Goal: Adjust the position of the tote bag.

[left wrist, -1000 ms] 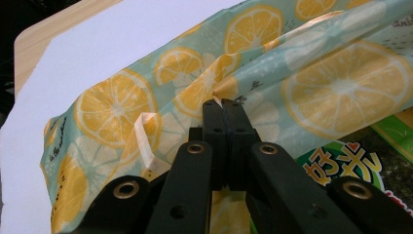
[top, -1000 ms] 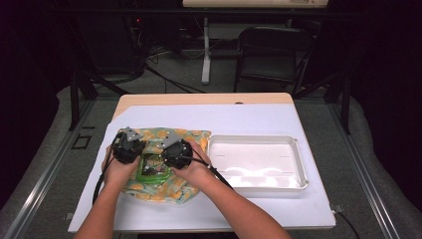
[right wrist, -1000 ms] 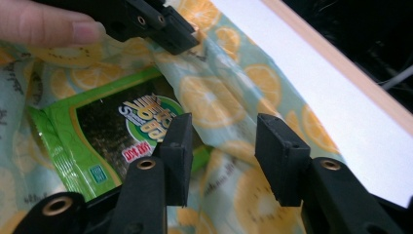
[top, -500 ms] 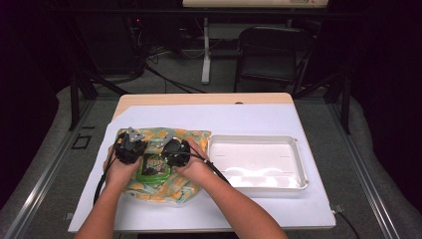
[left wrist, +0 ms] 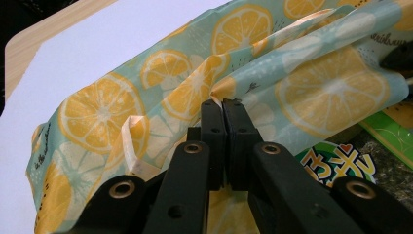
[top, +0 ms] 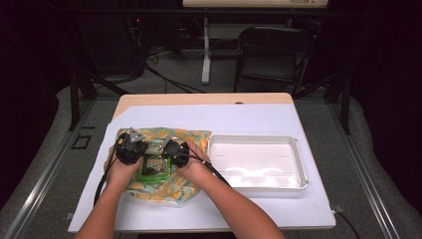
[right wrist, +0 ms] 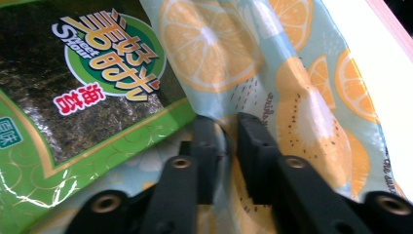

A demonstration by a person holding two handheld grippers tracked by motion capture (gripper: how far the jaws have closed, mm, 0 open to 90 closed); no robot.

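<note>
High view: two tongs, left (top: 133,141) and right (top: 169,145), one bag (top: 191,137), one tray (top: 298,164).

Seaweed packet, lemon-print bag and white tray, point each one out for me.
seaweed packet (right wrist: 92,97): right gripper view, on its round printed logo.
lemon-print bag (left wrist: 331,90): left gripper view, on a large lemon slice.
white tray (top: 259,162): high view, on its bare floor.
</note>
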